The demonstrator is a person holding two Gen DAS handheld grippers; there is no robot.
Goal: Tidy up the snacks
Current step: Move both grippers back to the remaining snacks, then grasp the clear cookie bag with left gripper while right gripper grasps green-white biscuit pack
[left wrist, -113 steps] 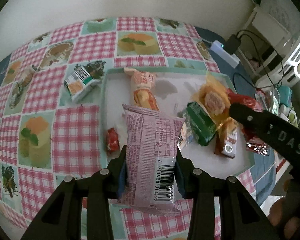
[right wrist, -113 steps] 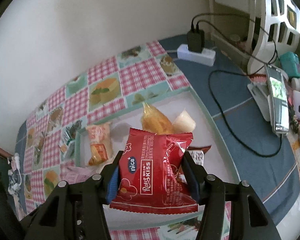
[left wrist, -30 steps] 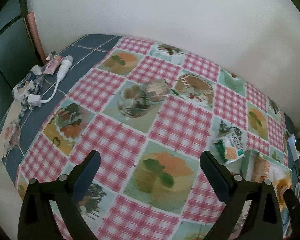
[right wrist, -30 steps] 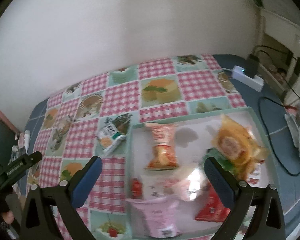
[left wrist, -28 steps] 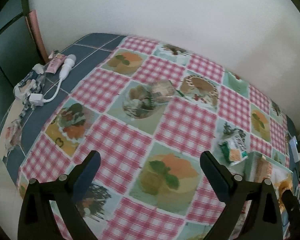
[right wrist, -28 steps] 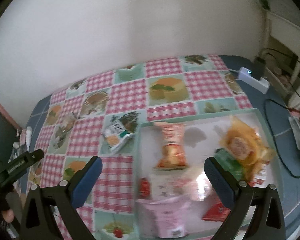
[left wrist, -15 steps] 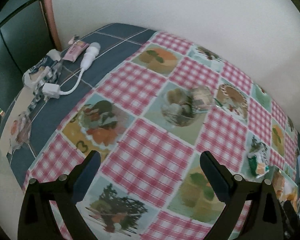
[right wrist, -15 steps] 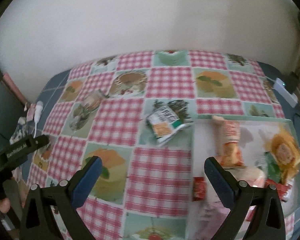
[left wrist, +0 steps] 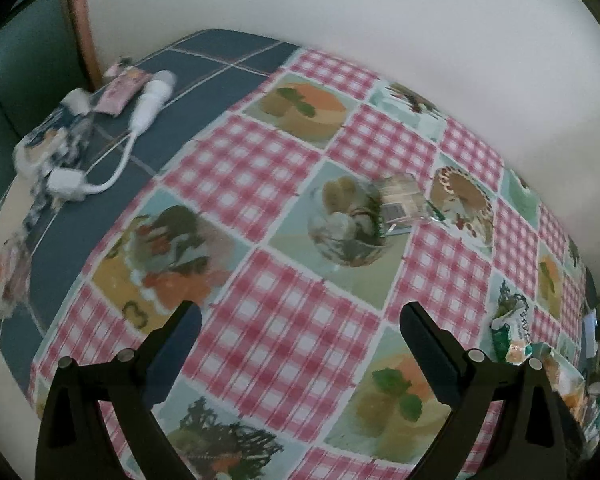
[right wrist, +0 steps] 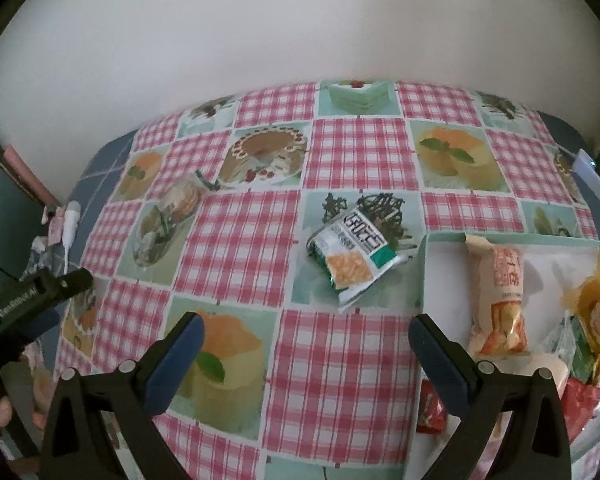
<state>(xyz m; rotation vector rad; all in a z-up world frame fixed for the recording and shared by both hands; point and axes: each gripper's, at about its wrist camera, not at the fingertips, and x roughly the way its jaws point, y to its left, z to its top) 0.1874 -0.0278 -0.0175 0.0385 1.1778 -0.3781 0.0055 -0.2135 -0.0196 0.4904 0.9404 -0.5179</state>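
A green-and-white snack packet (right wrist: 356,258) lies on the checked tablecloth just left of the pale green tray (right wrist: 425,272); the same packet (left wrist: 514,334) shows at the right edge of the left wrist view. A clear-wrapped snack (left wrist: 400,202) rests farther back on the cloth, seen also as a clear pack (right wrist: 180,200) at the left in the right wrist view. In the tray lie an orange pack (right wrist: 500,296), a yellow pack (right wrist: 598,312) and red packs (right wrist: 584,404). My left gripper (left wrist: 300,340) is open and empty. My right gripper (right wrist: 306,348) is open and empty, short of the green packet.
A white cable with plug (left wrist: 140,120) and small wrappers (left wrist: 120,88) lie on the blue cloth at the far left. A white power strip (right wrist: 594,182) sits at the right table edge. The wall runs behind the table. The left gripper's body (right wrist: 32,300) shows at left.
Both grippers let go of their packs, which now lie in the tray, and stand open. Both views have swung left, away from the tray, toward the loose snacks on the cloth.
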